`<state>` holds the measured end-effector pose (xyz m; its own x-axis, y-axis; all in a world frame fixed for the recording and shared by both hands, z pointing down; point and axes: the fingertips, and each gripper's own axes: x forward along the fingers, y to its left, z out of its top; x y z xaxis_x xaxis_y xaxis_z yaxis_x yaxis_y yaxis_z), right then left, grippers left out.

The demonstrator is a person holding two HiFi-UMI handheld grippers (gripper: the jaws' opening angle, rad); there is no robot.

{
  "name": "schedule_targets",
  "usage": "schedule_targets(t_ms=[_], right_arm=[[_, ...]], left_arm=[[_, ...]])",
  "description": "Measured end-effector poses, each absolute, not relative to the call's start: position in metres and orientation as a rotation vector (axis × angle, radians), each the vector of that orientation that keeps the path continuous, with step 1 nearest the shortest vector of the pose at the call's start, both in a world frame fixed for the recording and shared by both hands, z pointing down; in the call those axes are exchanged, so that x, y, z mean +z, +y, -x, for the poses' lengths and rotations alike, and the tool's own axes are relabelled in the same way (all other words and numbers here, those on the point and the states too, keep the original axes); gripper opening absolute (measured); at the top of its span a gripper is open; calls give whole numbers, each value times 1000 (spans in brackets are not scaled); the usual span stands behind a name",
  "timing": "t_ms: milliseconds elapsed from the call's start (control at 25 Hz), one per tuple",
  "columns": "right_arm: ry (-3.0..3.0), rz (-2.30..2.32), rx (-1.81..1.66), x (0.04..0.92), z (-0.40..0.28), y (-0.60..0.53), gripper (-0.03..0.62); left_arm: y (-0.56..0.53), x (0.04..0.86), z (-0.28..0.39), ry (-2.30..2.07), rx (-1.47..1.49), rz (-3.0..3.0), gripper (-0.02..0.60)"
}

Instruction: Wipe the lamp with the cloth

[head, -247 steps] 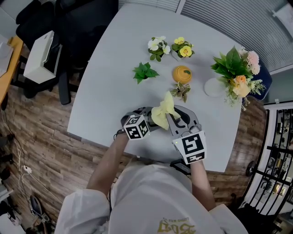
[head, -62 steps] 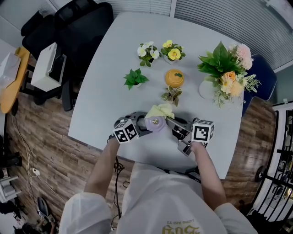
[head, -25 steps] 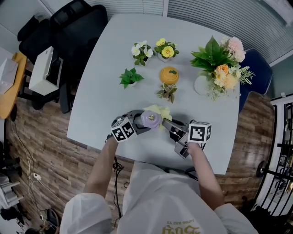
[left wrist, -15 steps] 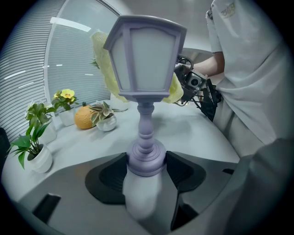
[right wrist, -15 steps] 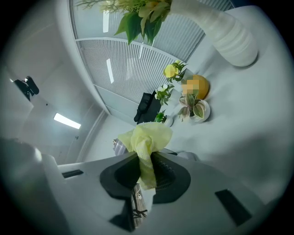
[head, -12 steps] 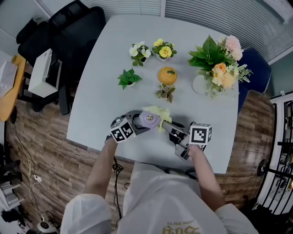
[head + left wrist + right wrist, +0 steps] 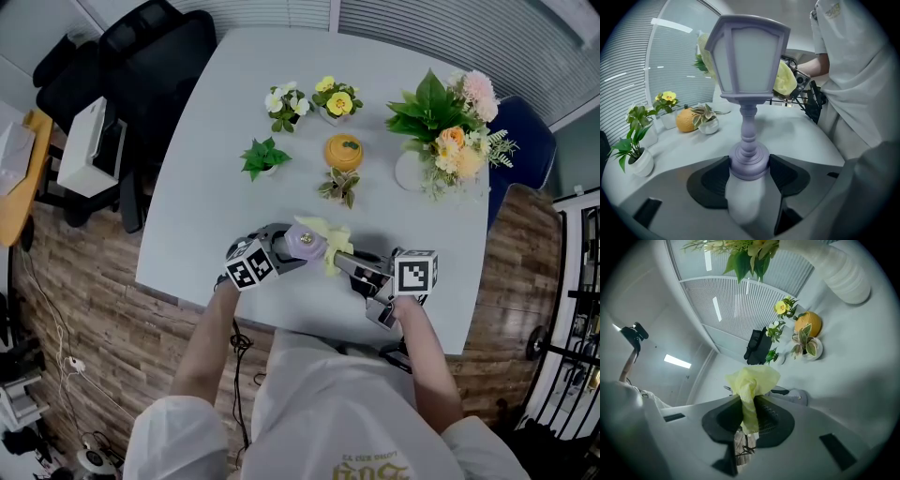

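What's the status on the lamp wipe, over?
Left gripper shut on lantern lamp base. Right gripper shut on yellow cloth, beside the lamp's head. Nothing blocking.

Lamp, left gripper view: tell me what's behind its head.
The cloth shows just right of the lamp, leaves at its left. The lamp's head covers the rest of both, so contact cannot be seen.

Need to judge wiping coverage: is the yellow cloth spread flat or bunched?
Bunched. The yellow cloth is a crumpled wad pinched between the right gripper's jaws, beside the lilac lantern-shaped lamp.
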<state>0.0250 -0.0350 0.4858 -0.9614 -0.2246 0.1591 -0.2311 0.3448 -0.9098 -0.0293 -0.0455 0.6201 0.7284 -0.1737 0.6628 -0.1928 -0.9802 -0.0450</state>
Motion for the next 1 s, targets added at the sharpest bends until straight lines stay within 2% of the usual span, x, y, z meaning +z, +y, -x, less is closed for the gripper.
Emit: schedule_targets(t_ms=[1000], right_arm=[[-2483, -361, 1684, 516, -8, -29, 58]], left_arm=[[-46, 620, 29, -326, 1107, -2888, 273]])
